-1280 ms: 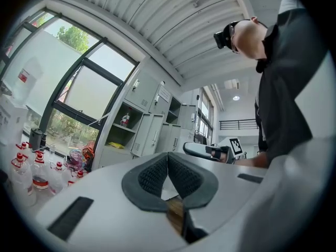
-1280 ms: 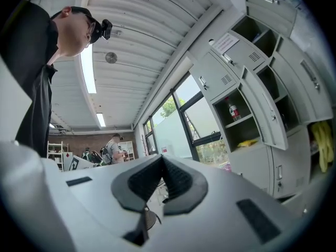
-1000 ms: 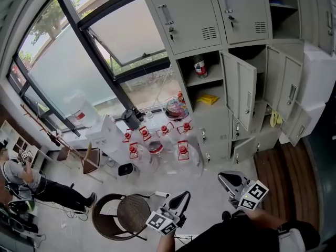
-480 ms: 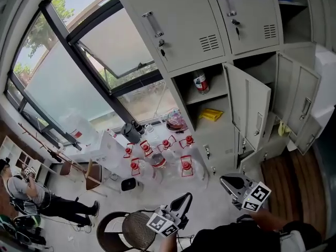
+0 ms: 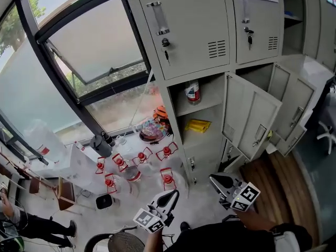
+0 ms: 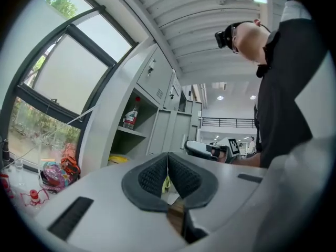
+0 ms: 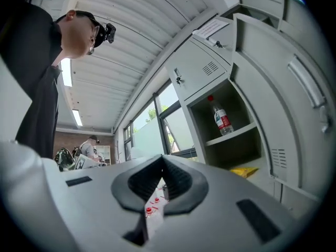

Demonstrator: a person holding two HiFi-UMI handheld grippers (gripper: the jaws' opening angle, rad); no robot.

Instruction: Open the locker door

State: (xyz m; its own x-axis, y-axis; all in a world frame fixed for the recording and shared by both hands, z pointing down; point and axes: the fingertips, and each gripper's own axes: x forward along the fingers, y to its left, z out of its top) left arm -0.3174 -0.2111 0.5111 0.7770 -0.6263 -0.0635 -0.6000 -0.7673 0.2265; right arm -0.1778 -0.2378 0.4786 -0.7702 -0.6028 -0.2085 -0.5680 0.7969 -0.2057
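Locker door (image 5: 247, 117) swung open | left gripper (image 5: 172, 193), right gripper (image 5: 212, 178) closed, well below

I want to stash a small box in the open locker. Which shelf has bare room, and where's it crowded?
The upper shelf is free right of the bottle, up to the open door. Below, the yellow packet takes the middle. Left of the locker, red-capped jugs crowd the floor.

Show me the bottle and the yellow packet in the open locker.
bottle (image 5: 192, 93), head view, on its label.
yellow packet (image 5: 192, 125), head view, on its middle.
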